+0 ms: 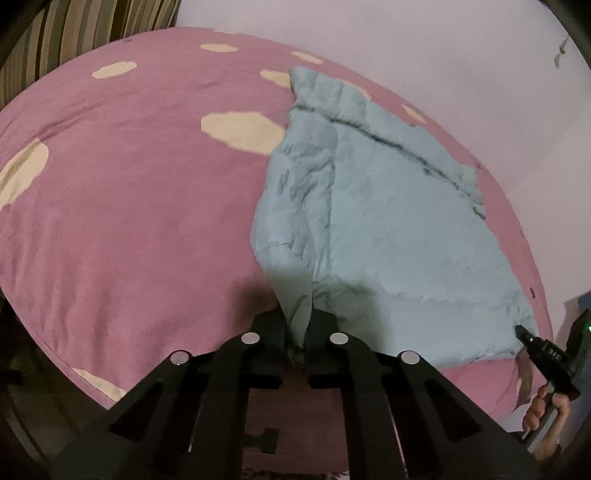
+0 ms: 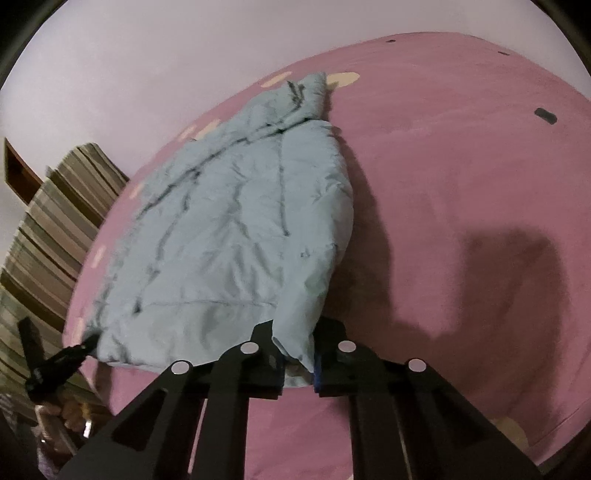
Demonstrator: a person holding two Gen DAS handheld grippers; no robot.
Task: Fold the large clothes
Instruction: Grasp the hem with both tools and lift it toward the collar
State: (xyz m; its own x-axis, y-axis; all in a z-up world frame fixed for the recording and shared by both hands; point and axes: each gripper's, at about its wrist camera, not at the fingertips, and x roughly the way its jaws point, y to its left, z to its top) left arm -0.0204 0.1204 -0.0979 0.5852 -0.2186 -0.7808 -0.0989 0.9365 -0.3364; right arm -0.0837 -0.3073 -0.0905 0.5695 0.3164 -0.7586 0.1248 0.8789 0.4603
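A light blue puffy jacket (image 1: 388, 221) lies on a pink bed cover (image 1: 129, 221) with cream patches. My left gripper (image 1: 297, 328) is shut on a corner of the jacket's hem, which runs up between the fingers. In the right wrist view the jacket (image 2: 229, 229) lies stretched away from me, collar at the far end. My right gripper (image 2: 297, 350) is shut on the hem's other corner. The right gripper also shows in the left wrist view (image 1: 524, 332), pinching the jacket's edge, and the left gripper shows in the right wrist view (image 2: 86, 343).
A pale wall (image 1: 443, 55) runs behind the bed. A striped pillow or cushion (image 2: 55, 221) sits at the bed's head, also in the left wrist view (image 1: 74, 33). Small dark marks (image 2: 545, 115) dot the bed cover (image 2: 461, 184).
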